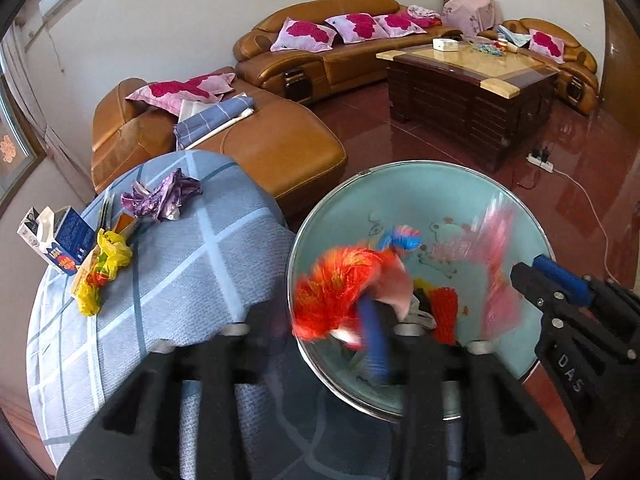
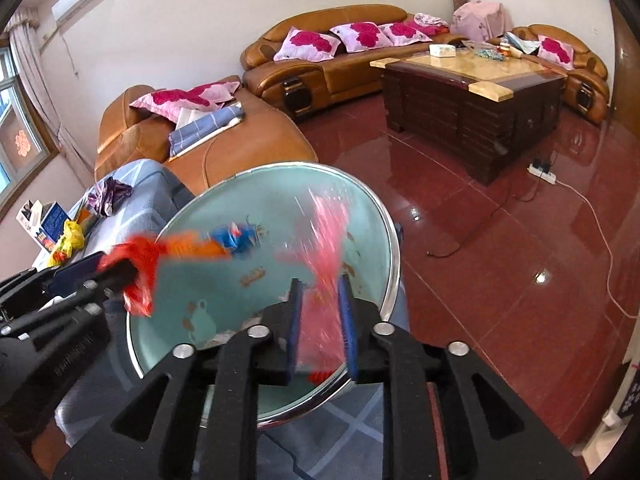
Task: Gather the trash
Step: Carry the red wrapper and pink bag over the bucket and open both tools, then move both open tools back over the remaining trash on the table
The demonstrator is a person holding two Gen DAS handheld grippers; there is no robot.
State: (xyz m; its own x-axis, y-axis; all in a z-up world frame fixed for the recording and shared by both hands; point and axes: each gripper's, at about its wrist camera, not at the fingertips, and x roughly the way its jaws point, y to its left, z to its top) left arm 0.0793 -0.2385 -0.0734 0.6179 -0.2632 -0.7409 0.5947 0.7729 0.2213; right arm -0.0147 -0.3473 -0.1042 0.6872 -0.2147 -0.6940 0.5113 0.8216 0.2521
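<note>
Two grippers hang over a pale blue basin (image 2: 360, 216) with a metal rim, beside a table under a blue checked cloth (image 1: 192, 264). Left gripper (image 1: 320, 320), jaws apart, has a blurred red-orange wrapper (image 1: 340, 284) at its blue pad. Right gripper (image 2: 322, 320), jaws parted, has a blurred pink plastic scrap (image 2: 328, 220) between and above its fingers, over the basin.

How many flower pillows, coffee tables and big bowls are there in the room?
flower pillows: 5
coffee table: 1
bowl: 1
Total: 7
</note>
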